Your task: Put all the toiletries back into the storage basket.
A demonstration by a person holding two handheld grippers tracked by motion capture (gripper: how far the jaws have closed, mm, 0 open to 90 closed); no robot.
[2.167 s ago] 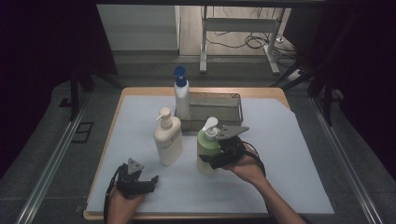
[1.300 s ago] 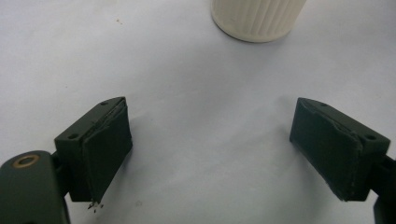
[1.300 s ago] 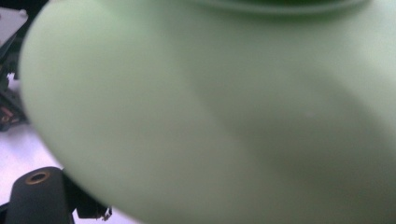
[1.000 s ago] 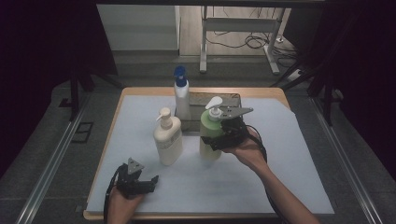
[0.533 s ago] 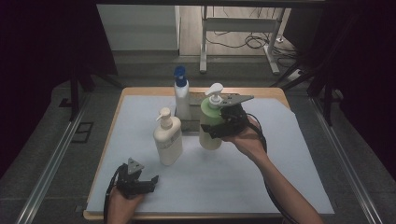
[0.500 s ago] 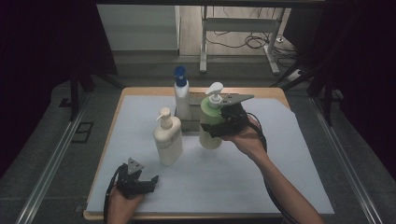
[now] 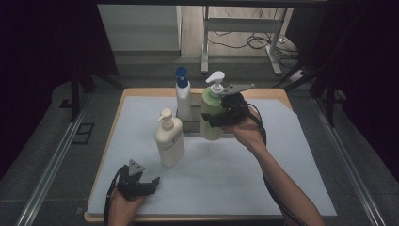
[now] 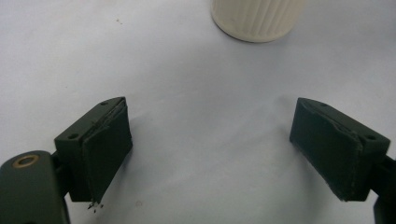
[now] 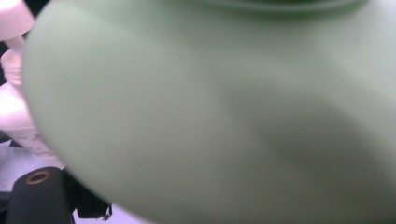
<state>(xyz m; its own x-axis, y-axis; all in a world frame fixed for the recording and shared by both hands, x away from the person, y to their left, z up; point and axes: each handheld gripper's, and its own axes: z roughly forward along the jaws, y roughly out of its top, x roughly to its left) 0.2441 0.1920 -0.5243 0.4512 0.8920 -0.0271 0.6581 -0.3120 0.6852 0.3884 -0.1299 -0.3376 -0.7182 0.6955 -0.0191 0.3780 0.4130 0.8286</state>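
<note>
High view: the right tool (image 7: pixel 217 118) is clamped round the green pump bottle (image 7: pixel 211 113), held upright over the back of the worktop (image 7: pixel 291 155), just beside the blue-capped bottle (image 7: pixel 182 96) and over a dark tray (image 7: pixel 192 126). The cream pump bottle (image 7: pixel 169 139) stands nearer, a little apart. Left tool (image 7: pixel 149 182) rests near the front edge with its jaws spread wide, nothing between them (just white matte sheet). The cream bottle's ribbed base (image 8: pixel 256 18) looks like plastic; the green one is smooth and rounded.
</note>
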